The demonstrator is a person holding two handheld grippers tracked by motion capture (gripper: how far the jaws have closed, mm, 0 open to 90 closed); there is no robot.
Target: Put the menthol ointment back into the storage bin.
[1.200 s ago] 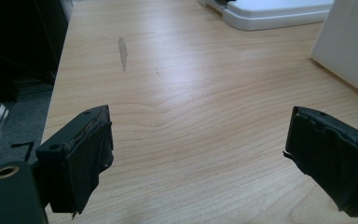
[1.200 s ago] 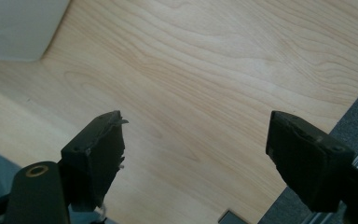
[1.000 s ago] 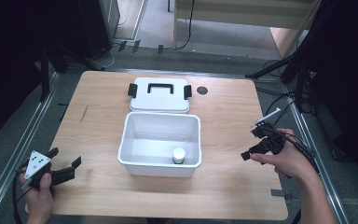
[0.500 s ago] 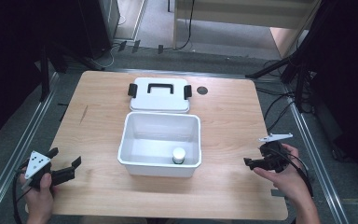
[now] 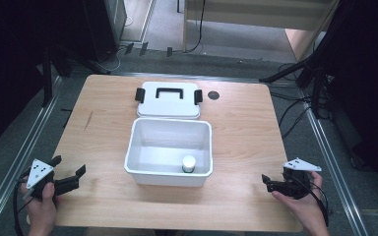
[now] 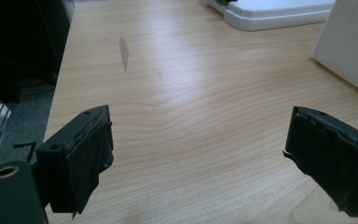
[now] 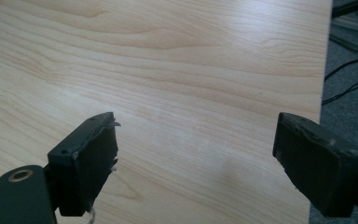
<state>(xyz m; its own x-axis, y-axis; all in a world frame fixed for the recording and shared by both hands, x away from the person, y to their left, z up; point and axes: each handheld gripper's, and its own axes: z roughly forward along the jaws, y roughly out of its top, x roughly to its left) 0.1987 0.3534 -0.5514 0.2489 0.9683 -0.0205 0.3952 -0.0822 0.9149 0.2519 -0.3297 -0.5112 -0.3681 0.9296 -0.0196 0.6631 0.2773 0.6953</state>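
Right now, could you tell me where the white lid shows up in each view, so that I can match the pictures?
High view: the lid lies flat at the table's far middle, just behind the open white box.
Left gripper view: the lid is at the top right, beyond the box wall.
Right gripper view: the lid is not in it.
Shared landmark: the light wooden table.

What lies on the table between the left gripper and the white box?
Nothing: bare wooden table separates the left gripper from the white box, seen in the high view.
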